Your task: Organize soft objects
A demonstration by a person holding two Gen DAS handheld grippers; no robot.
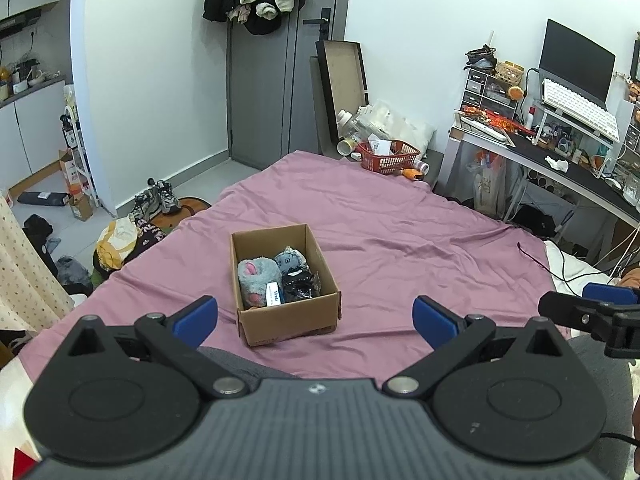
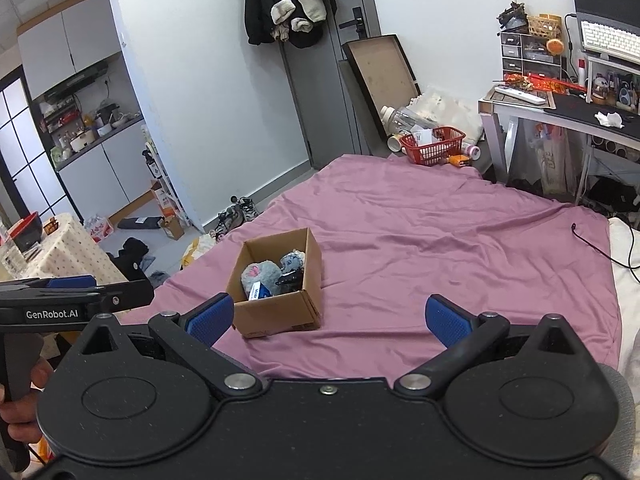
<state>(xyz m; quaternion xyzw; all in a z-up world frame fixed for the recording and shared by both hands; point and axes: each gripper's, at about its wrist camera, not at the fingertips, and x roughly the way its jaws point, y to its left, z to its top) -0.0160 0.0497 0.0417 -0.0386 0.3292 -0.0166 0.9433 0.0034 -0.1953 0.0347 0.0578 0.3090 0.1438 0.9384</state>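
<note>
The left gripper (image 1: 315, 316) is held low over the near edge of a bed, its two blue-padded fingers (image 1: 196, 320) spread wide apart with nothing between them. The right gripper (image 2: 330, 320) is held the same way just to its right, also spread wide and holding nothing. Each one shows at the side of the other's view. A pink sheet (image 1: 400, 232) covers the bed, lightly wrinkled. On it, just beyond the grippers and towards the left side of the bed, sits an open cardboard box (image 1: 288, 322). Inside the box lie the soft objects: a grey plush toy (image 1: 256, 276) with pink patches on the left, a smaller grey-blue plush (image 1: 289, 260) at the far right, and a black item in clear wrapping (image 1: 300, 284) at the near right. A red basket (image 1: 388, 156) stands beyond the far edge of the bed
</note>
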